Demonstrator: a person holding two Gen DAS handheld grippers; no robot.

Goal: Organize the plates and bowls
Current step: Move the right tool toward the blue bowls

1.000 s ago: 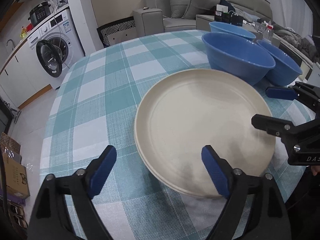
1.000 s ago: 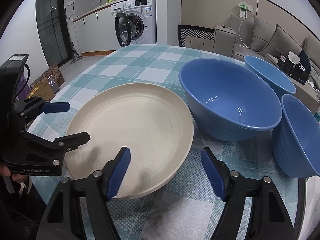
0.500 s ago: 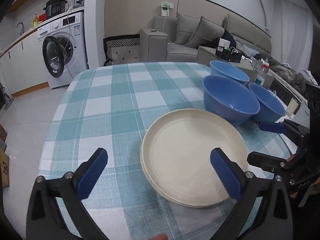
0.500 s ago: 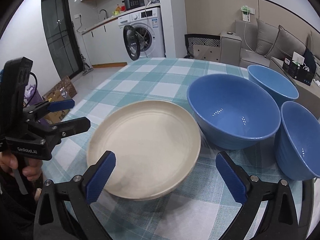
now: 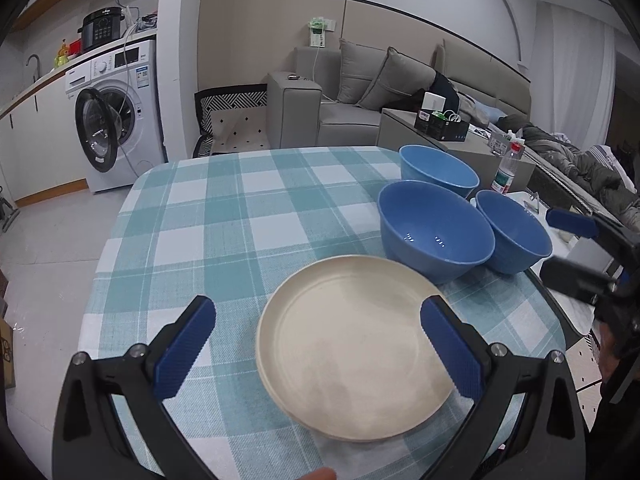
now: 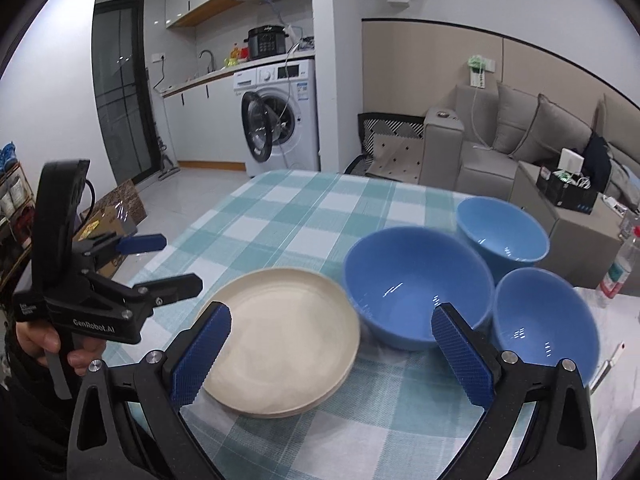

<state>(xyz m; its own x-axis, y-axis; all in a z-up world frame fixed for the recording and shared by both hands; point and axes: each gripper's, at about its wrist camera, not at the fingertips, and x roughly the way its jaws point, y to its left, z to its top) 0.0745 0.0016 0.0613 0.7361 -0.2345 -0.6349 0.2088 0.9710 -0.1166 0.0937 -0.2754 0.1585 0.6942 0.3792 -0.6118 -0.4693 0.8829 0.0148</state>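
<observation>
Left wrist view: the left gripper (image 5: 318, 342) hangs with jaws spread wide, nothing between them, above the cream plates (image 5: 356, 354), stacked flat near the table's (image 5: 224, 216) 5 o'clock edge. Three blue bowls (image 5: 434, 230) sit upright at 2 o'clock along the right edge; bare cloth lies from 9 to 12.

Right wrist view: the right gripper (image 6: 332, 354) likewise gapes empty, its jaws having just been opening. Plates at 9 o'clock, bowls from 12 to 3.

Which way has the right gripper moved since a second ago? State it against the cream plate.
Yes. The right gripper has risen and pulled back from the cream plate, which now looks smaller and farther; its jaws, just opening, stand wide and empty.
</observation>
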